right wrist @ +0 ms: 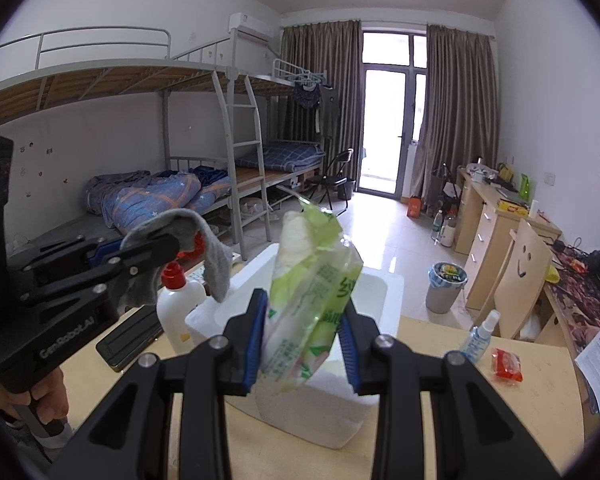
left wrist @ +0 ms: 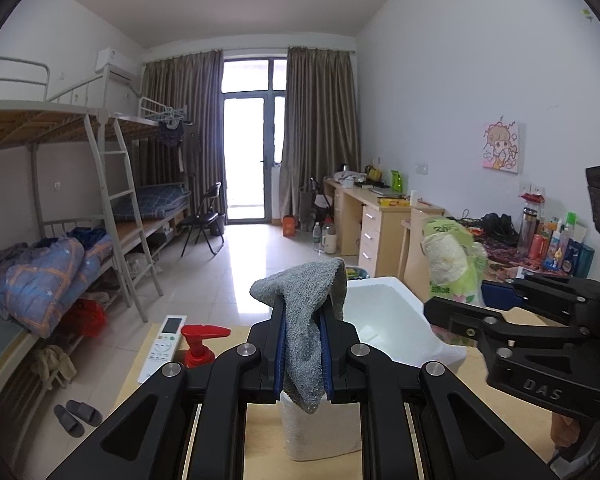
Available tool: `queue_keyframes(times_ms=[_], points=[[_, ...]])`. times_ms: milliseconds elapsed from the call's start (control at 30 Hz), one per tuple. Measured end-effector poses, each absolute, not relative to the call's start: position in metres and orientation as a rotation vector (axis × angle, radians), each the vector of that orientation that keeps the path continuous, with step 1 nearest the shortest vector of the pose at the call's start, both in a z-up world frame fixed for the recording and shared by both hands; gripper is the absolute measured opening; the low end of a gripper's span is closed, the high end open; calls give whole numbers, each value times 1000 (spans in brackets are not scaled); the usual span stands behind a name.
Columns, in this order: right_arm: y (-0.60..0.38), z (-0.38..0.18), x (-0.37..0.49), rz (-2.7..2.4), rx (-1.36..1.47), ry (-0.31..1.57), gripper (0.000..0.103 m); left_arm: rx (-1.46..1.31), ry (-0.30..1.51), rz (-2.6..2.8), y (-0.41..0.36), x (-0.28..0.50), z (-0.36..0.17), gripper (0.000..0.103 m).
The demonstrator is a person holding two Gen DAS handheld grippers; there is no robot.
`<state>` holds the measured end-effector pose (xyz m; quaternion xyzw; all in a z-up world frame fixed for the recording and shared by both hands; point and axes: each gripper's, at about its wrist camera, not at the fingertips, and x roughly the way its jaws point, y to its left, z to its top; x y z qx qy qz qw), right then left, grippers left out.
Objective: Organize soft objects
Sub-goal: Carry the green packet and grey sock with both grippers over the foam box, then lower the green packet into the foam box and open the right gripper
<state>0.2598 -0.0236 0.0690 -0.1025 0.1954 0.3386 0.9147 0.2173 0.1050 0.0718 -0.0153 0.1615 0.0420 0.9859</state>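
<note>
1. Hanging from the left gripper (left wrist: pixel 303 354), a grey towel (left wrist: pixel 304 312) is pinched between the blue pads, the jaws nearly together; its top flops over above them and its tail dangles over the white foam box (left wrist: pixel 384 320).
2. Standing upright in the right gripper (right wrist: pixel 303 340), a green plastic packet (right wrist: pixel 312 292) with a cream cloth inside is squeezed between jaws set partly apart; it too sits above the foam box.
3. The foam box rests on the wooden table (right wrist: pixel 440 384), near the middle of its far edge, its open top showing a white inside.
4. Toward the table's left edge stand a white bottle with a red pump (right wrist: pixel 180 304), a white remote control (left wrist: pixel 162 346) and a dark flat case (right wrist: pixel 130 336).
5. Toward the right edge lie a small spray bottle (right wrist: pixel 480 332), a red packet (right wrist: pixel 508 365) and a printed sheet (right wrist: pixel 596 372).
6. A hand (right wrist: pixel 40 400) grips the left gripper's handle at the near left corner.
</note>
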Motion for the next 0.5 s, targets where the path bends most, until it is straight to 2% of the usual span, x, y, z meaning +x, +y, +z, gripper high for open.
queue_keyframes(times_ms=[500], points=[[-8,59,294,715,-234,446,38,-38,286,153,115,214,75,15]])
